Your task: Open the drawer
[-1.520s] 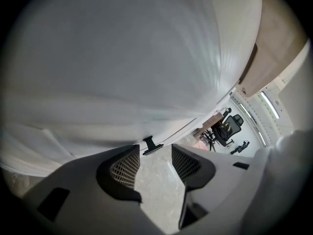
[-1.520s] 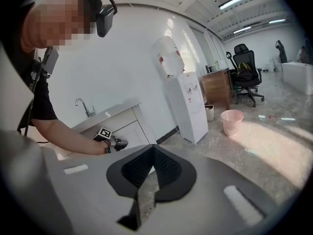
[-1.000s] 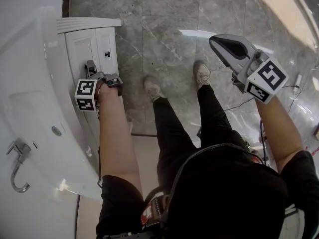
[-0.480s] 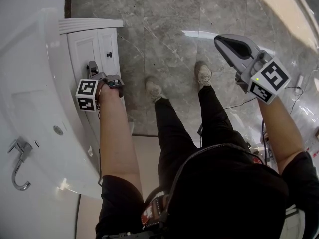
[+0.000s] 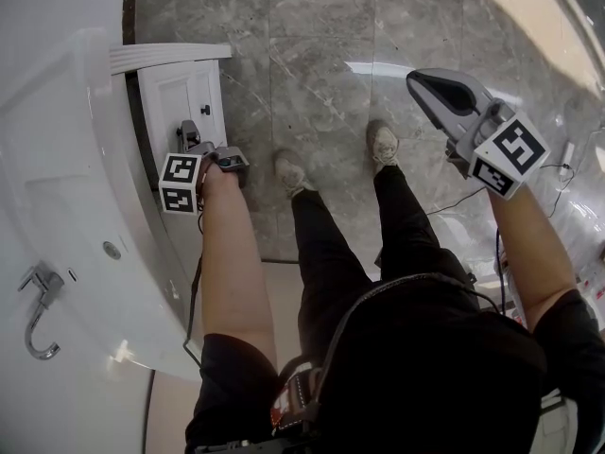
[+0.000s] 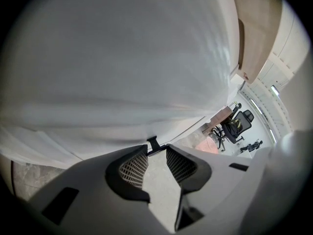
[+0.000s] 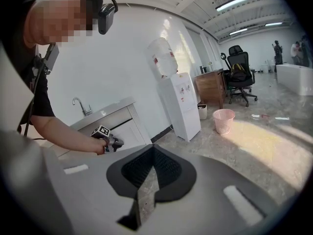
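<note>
Low in the head view the person's dark-clothed body fills the frame, with a bare forearm running up on each side. The left forearm ends at the left gripper (image 5: 192, 132), left of centre, right up against the front of the white drawer (image 5: 180, 93). In the left gripper view its jaws stand partly apart with the small black drawer handle (image 6: 153, 142) between their tips. The pads appear to pinch it, though the contact is tiny at that spot. The drawer sits at the upper left of the head view, under the end of the white countertop (image 5: 170, 52). A dark gap along its left edge shows it drawn out a little from the cabinet. A second black knob (image 5: 205, 109) shows on the front panel just above the gripper. The sink basin (image 5: 66, 187) and chrome tap (image 5: 36, 315) lie along the left edge.

The right gripper (image 5: 418, 81) hangs in the air at the upper right, well apart from the drawer, its jaws together on nothing. Beyond, two shoes (image 5: 288, 170) stand on the grey marble floor (image 5: 312, 36). Farthest off, the right gripper view shows a water dispenser (image 7: 183, 104), a pink basket (image 7: 224, 120) and an office chair (image 7: 239, 70).
</note>
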Motion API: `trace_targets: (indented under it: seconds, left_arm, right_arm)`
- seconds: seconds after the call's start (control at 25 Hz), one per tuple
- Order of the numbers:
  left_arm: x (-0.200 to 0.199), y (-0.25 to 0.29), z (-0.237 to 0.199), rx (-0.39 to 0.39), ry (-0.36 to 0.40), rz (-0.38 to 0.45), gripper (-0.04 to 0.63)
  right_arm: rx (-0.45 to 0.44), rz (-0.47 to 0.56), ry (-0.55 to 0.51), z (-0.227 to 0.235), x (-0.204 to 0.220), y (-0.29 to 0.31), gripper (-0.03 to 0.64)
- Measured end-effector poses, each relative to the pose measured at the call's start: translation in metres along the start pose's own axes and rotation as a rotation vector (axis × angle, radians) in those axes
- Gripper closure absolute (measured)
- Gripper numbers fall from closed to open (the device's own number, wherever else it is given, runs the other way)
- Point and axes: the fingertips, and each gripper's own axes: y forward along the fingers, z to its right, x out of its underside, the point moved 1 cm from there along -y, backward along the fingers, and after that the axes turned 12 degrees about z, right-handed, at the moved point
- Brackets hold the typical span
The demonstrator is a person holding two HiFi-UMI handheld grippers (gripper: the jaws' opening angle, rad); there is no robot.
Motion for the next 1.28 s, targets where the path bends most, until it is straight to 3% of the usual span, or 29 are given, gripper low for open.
trace_targets:
  seconds: [1.28]
  left_arm:
    - [0.083, -0.043, 0.046, -0.012, -0.009, 0.006, 0.477]
  right_arm:
    - [-0.021, 0.029, 0.002, 0.083, -0.023, -0.069, 0.620]
